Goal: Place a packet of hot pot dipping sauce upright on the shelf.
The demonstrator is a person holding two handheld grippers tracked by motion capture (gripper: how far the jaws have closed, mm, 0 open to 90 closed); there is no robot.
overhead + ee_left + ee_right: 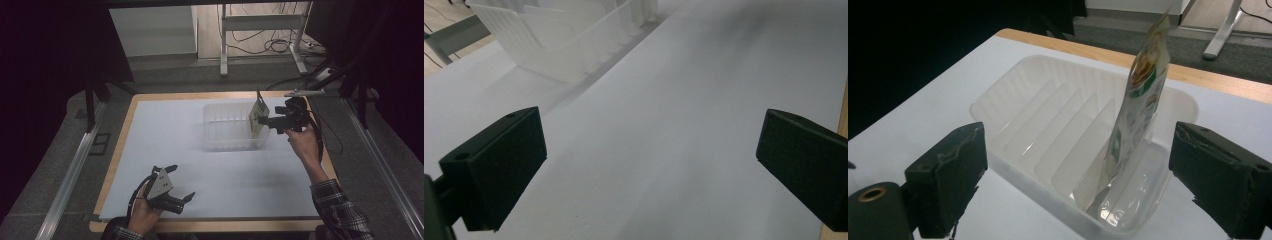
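A clear plastic bin [225,131] with ribbed dividers sits on the white table top [240,180], right of centre toward the back. A thin printed pouch [258,116] stands upright in the slot at its right end, leaning on a divider. My right gripper [268,125] is held just right of the bin, open, its jaws apart from the pouch. In the right gripper view the pouch [1143,100] stands in the bin [998,92] beyond the wide-open right gripper [1083,175]. My left gripper [183,181] rests open near the front left, holding nothing. The left gripper view looks past the open left gripper [651,165] toward the bin [569,45].
The table's wooden edge [127,125] frames the white sheet. Aluminium rails [75,165] run along both sides. Beyond the table stand a white metal frame [262,25] and floor cables [270,45]. A sleeve in plaid [340,210] comes in at the bottom right.
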